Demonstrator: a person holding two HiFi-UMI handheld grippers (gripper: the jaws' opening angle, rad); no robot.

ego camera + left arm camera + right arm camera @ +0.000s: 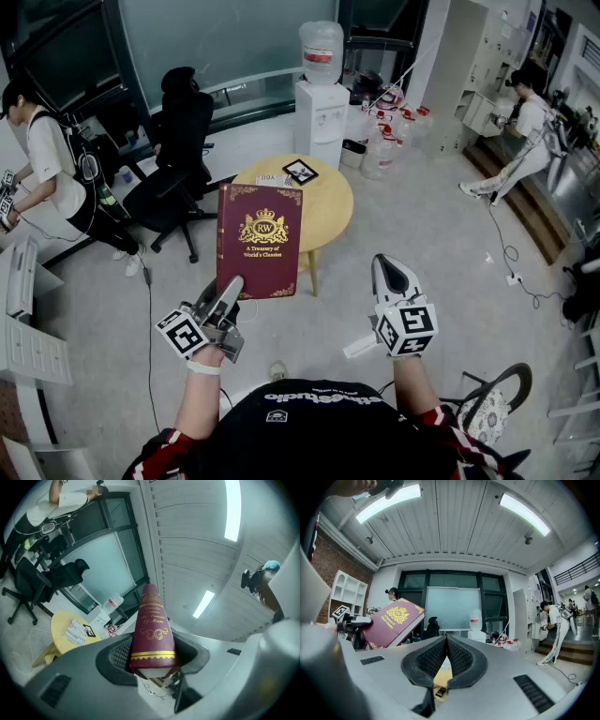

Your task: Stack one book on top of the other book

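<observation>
Book in maroon hard cover with a gold crest [260, 239] is held in the air by the left gripper [230, 286]. It is gripped at its lower end on the spine side. In the left gripper view the jaws are seen pressed against the front and back covers, with the gold-lettered spine rising between them. The front cover is turned towards the head camera, and in that view the book overlaps the near left edge of the round yellow wooden desk [328, 202]. It is not resting on the desk.

A flat white book with printed lettering [274, 179] lies on the far left part of the desk. A small black-framed square card [300, 172] is placed just beside it.

The right gripper [392, 272] is held roughly level to the right of the maroon book, well apart from it, over the grey floor [441, 244]. Its jaws are brought together at the tips, and nothing is held between them.

Beyond the desk a white water dispenser with a clear bottle [321, 89] is seen. A black office chair [178, 155] stands to the left.
</observation>
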